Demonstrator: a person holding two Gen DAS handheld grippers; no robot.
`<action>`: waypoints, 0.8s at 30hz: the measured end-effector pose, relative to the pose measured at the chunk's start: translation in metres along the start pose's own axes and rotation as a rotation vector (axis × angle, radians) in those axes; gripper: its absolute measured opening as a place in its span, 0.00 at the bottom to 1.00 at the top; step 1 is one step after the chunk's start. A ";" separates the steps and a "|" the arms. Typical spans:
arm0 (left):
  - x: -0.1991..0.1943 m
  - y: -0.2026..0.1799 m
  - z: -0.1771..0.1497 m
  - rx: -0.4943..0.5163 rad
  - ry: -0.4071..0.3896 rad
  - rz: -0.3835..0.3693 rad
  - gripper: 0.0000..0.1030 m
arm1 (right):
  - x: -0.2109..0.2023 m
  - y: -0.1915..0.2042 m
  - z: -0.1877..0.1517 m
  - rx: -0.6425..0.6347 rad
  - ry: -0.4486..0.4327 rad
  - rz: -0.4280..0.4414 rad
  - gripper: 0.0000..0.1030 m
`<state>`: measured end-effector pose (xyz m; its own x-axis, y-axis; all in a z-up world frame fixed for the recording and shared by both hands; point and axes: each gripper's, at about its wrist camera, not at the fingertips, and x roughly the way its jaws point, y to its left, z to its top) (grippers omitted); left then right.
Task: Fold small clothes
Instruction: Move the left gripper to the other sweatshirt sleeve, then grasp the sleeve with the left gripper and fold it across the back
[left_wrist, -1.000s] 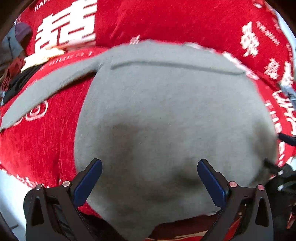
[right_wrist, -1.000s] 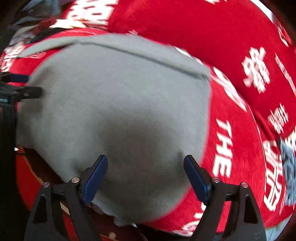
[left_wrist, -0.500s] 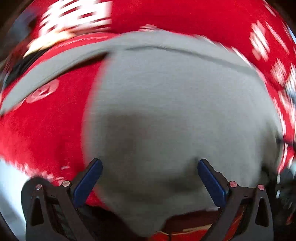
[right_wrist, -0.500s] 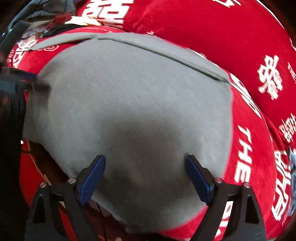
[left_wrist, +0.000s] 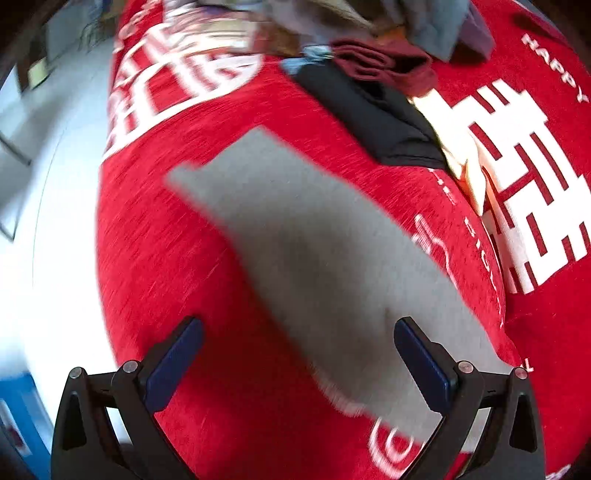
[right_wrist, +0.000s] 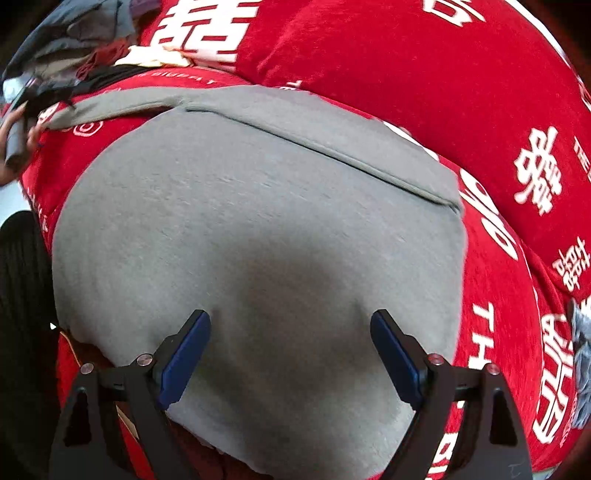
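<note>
Covering nearly everything in both views, a red blanket (right_wrist: 424, 74) with white lettering is spread as the work surface. On it the grey garment (right_wrist: 258, 229) is laid flat, its body filling the right wrist view, with a folded band along the far edge and one long sleeve (left_wrist: 295, 229) stretched out to the left. At the far left, a pile of other clothes (left_wrist: 380, 66) is heaped: dark red, black and grey pieces.

A second ago the left wrist camera was aimed squarely at the garment's body; it has since been swung left, so that the sleeve is now framed, blurred by the motion. The right view has hardly shifted. It is judged that the body has been smoothed and that the sleeve is to be folded in next, a step not yet done.

The left gripper (left_wrist: 299, 365) is held with its jaws wide apart just above the sleeve's near part, nothing between them. The right gripper (right_wrist: 290, 363) is likewise spread wide over the garment's near hem, with cloth beneath it but nothing pinched.
</note>
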<state>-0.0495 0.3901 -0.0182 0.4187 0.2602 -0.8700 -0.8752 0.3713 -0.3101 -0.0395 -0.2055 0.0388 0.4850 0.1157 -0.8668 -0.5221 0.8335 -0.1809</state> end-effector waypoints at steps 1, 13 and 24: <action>0.003 -0.004 0.007 0.010 -0.012 0.007 1.00 | 0.002 0.004 0.004 -0.012 0.006 -0.003 0.87; 0.000 -0.003 0.031 0.095 -0.102 -0.037 0.14 | 0.060 0.026 0.161 0.162 -0.047 -0.008 0.87; -0.013 -0.008 0.037 0.153 -0.125 -0.151 0.12 | 0.188 0.089 0.282 0.267 0.106 -0.089 0.87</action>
<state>-0.0392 0.4170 0.0102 0.5768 0.2962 -0.7613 -0.7577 0.5423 -0.3630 0.2031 0.0432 -0.0091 0.4375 -0.0097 -0.8991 -0.2706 0.9522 -0.1420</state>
